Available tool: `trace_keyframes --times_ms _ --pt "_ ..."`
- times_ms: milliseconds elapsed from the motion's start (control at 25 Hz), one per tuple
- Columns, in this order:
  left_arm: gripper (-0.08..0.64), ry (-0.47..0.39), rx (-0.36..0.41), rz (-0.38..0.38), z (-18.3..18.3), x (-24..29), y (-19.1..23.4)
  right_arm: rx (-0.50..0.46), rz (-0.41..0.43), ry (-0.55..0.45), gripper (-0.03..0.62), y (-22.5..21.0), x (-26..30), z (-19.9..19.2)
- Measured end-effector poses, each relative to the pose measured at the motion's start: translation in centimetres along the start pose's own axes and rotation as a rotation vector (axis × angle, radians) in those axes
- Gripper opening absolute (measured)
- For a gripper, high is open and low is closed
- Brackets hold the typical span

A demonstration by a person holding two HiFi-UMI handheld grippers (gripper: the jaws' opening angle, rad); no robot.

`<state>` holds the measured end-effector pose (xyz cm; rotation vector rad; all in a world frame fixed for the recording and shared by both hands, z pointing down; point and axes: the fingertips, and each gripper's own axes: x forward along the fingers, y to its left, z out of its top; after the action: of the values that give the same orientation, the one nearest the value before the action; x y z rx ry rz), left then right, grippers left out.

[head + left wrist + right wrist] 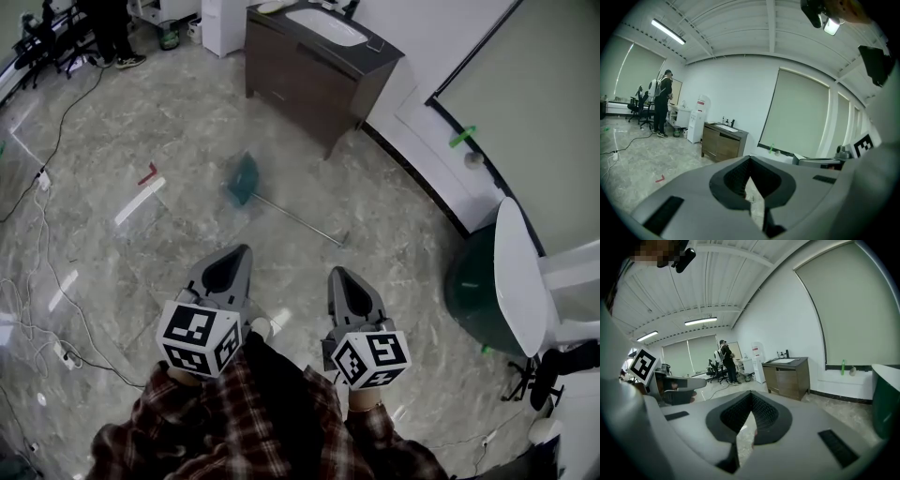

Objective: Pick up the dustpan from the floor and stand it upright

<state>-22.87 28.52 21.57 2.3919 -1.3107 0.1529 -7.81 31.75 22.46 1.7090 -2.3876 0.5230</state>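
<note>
Dustpan (246,178): flat on the floor (141,272), not upright. Teal pan end toward the cabinet (300,80), thin metal handle (305,222) running off to lower right. Well ahead of both tools, touched by neither.

Left tool (239,251): tips pressed together, nothing between. Right tool (336,274): likewise pressed together, empty. Side by side above the floor, both pointing toward the dustpan, held out from plaid sleeves (234,422).

Containers:
- white sink basin (325,25) set into the dark cabinet top; contents not discernible.
- dark green tub (476,286) at right, against a white curved part (518,277); inside not visible.

Surface and room:
- glossy grey marble-pattern floor.
- red tape mark (148,174) left of the dustpan.
- cables (56,281) trailing down the left side.
- white water dispenser (220,23) just beside the cabinet.
- person (112,33) standing in the far corner near office chairs.
- small green bottle (462,137) on the ledge along the right wall.

View differences:
- head view: only one showing the dustpan, its handle and the cables.
- left gripper view: adds the ribbed ceiling with a strip light (668,31) and a large drawn blind (799,117) above the ledge; catches the right tool's marker cube at its right edge.
- right gripper view: shows the cabinet from its other side, a second row of blinds behind the person, and the left tool's marker cube at its left edge.
</note>
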Motion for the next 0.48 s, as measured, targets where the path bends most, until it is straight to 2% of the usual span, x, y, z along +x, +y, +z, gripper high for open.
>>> trace_keyframes --times_ms 240,480 --pt "0.002 0.006 -0.006 -0.007 1.5 5.3 2.1 0.028 -0.036 0.012 0.011 -3.4 3.8 0.6" --pt "0.002 0.011 -0.001 -0.047 4.6 13.4 5.0 0.037 -0.081 0.013 0.011 -7.4 10.4 3.2"
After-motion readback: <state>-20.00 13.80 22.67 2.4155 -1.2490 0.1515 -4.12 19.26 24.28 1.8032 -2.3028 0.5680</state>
